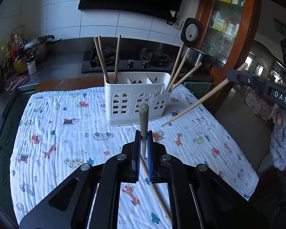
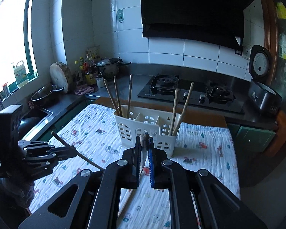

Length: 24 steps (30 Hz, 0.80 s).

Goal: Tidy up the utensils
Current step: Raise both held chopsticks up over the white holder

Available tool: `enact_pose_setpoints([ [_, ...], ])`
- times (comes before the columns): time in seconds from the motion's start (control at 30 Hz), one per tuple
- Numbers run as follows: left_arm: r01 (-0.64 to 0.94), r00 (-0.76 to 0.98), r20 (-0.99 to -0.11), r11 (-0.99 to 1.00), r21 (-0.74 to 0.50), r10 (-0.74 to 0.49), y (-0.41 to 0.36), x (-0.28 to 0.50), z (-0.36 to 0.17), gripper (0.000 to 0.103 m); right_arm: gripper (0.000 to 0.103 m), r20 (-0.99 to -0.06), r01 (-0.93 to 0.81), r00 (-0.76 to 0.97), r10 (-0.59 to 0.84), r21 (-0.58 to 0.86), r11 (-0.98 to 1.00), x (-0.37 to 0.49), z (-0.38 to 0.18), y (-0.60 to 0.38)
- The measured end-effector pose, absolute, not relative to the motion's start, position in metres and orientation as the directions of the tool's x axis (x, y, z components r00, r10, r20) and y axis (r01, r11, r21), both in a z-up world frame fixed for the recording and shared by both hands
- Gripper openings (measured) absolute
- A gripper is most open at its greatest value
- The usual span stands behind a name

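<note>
A white utensil holder [image 1: 137,99] stands on the patterned cloth, also in the right wrist view [image 2: 146,131]. Dark chopsticks [image 1: 103,59] stand in its left compartment, light chopsticks [image 1: 181,70] in its right one. My left gripper [image 1: 143,139] is shut on a dark chopstick [image 1: 144,118], held above the cloth in front of the holder. My right gripper [image 2: 144,143] is shut on a light chopstick [image 2: 144,138], seen slanting at the right of the left wrist view [image 1: 196,103]. The left gripper [image 2: 74,150] with its chopstick appears at the left of the right wrist view.
One loose light chopstick [image 1: 156,189] lies on the cloth [image 1: 66,133] under the left gripper. Behind the table are a gas hob [image 2: 190,93], a rice cooker [image 2: 263,93], bottles and pots [image 2: 97,70], and a sink [image 2: 34,116] at the left.
</note>
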State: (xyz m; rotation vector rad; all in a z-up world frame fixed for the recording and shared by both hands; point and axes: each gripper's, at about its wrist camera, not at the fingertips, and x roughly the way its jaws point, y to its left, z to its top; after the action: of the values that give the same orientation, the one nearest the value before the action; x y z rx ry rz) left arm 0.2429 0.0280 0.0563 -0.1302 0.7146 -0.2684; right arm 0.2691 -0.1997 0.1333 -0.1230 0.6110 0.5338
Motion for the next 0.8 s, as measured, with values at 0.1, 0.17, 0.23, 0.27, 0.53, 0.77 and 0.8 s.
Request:
enact_pose_setpoints([
  [0.1, 0.206, 0.725, -0.620, 0.953, -0.220, -0.300, 0.031, 0.253, 0.069, 0.005, 0.007, -0.565, -0.522, 0.698, 0.440, 0.019, 0.853, 0.282, 0.158, -0.193],
  [0.17, 0.212, 0.734, -0.607, 0.951, -0.223, -0.306, 0.034, 0.259, 0.082, 0.005, 0.007, -0.562, -0.531, 0.697, 0.445, 0.013, 0.847, 0.289, 0.172, -0.189],
  [0.23, 0.216, 0.748, -0.590, 0.952, -0.216, -0.303, 0.036, 0.263, 0.096, 0.005, 0.007, -0.557, -0.533, 0.706, 0.438, -0.011, 0.846, 0.294, 0.186, -0.185],
  [0.27, 0.219, 0.757, -0.580, 0.953, -0.208, -0.300, 0.036, 0.266, 0.104, 0.005, 0.007, -0.553, -0.531, 0.714, 0.430, -0.026, 0.847, 0.296, 0.192, -0.183],
  [0.53, 0.217, 0.841, -0.467, 0.961, -0.172, -0.274, 0.045, 0.294, 0.176, 0.005, 0.007, -0.556, -0.496, 0.739, 0.379, -0.070, 0.865, 0.324, 0.207, -0.177],
  [0.77, 0.143, 0.879, -0.436, 0.978, -0.149, -0.195, 0.051, 0.329, 0.193, 0.005, 0.007, -0.552, -0.484, 0.741, 0.382, -0.045, 0.874, 0.347, 0.210, -0.179],
  [0.8, 0.135, 0.876, -0.443, 0.979, -0.152, -0.189, 0.051, 0.336, 0.189, 0.005, 0.007, -0.548, -0.484, 0.743, 0.386, -0.041, 0.874, 0.349, 0.212, -0.179],
])
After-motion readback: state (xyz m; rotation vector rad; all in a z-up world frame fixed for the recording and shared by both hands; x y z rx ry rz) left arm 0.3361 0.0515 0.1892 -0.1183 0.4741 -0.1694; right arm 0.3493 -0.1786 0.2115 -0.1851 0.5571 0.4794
